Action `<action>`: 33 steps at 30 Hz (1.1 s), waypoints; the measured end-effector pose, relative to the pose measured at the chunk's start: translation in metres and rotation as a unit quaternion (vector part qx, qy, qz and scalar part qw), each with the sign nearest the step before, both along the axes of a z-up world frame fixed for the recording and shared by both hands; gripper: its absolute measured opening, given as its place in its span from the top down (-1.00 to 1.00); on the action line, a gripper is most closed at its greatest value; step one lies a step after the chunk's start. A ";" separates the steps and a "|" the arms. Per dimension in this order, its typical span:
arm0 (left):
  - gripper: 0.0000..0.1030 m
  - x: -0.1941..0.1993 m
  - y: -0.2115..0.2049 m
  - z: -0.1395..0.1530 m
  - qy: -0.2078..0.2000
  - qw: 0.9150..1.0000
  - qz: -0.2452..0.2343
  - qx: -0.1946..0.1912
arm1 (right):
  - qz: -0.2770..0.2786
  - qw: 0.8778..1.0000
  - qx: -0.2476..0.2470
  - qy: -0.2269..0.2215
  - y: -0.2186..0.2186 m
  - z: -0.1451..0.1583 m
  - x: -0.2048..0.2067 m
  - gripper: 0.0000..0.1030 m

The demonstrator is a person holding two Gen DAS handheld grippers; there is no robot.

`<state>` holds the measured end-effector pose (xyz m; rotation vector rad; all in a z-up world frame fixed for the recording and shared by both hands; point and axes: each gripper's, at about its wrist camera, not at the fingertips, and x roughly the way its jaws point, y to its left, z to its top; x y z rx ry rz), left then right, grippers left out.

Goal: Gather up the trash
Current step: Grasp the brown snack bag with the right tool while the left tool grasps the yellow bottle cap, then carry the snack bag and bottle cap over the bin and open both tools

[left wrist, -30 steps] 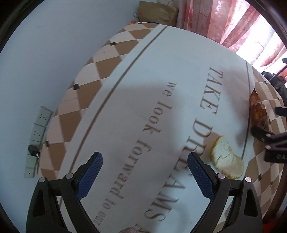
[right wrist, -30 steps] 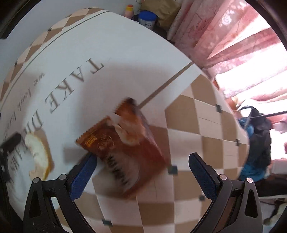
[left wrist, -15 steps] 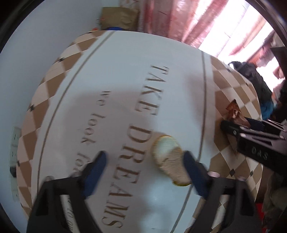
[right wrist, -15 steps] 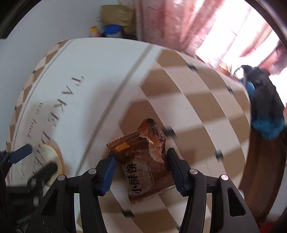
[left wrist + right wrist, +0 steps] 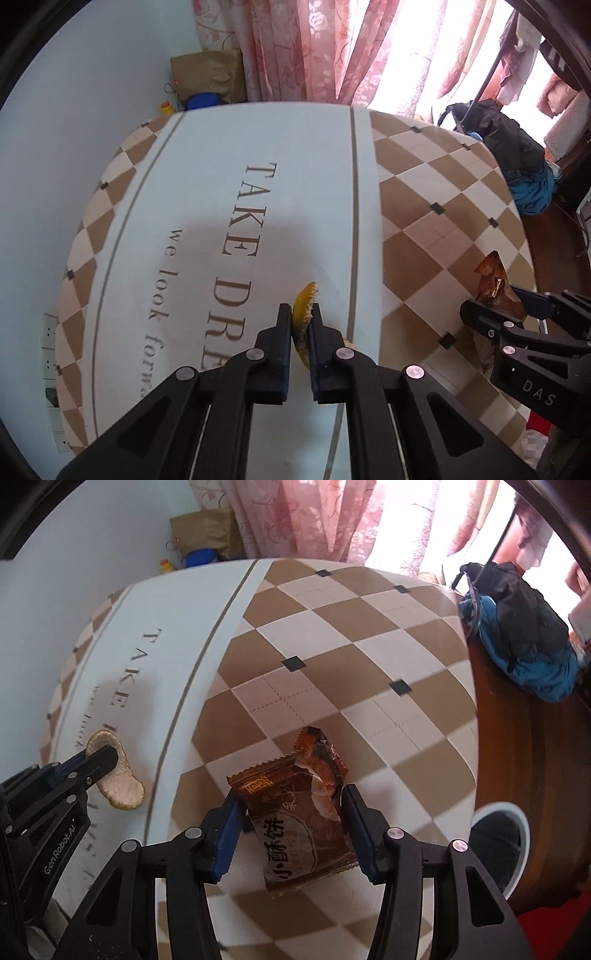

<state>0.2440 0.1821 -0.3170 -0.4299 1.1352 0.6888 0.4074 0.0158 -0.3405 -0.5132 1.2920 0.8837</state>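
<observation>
The table [image 5: 258, 155], in its cloth printed "TAKE DREAMS" and "we look forward", fills both views. A second ago both grippers hung wide open above it. Now the right gripper [image 5: 291, 823] has its blue pads pressed on the sides of a brown snack wrapper [image 5: 299, 812] with Chinese characters, over the checkered part on the right. The left gripper [image 5: 299, 332], marked "GenRobot.AI", has shut on the orange peel [image 5: 303, 314], held edge-up over the lettering.
</observation>
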 end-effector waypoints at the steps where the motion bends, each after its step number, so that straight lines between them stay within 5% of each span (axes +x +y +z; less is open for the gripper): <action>1: 0.90 0.013 -0.001 -0.001 -0.001 1.000 -0.001 0.003 | -0.007 1.000 0.006 0.003 -0.007 0.005 -0.001 -0.07; 13: 0.90 -0.021 -0.052 0.097 -0.073 0.996 -0.011 0.056 | -0.048 0.995 0.084 -0.010 -0.072 0.093 -0.013 0.00; 21: 0.90 -0.007 -0.119 0.163 -0.123 0.987 -0.063 0.084 | -0.104 0.984 0.143 -0.021 -0.150 0.154 0.011 0.01; 29: 0.90 0.058 -0.202 0.170 -0.142 0.979 -0.140 0.050 | -0.195 0.968 0.156 -0.041 -0.269 0.175 0.062 0.01; 33: 0.90 0.108 -0.247 0.147 -0.141 0.973 -0.182 -0.016 | -0.243 0.959 0.138 -0.038 -0.328 0.150 0.092 0.01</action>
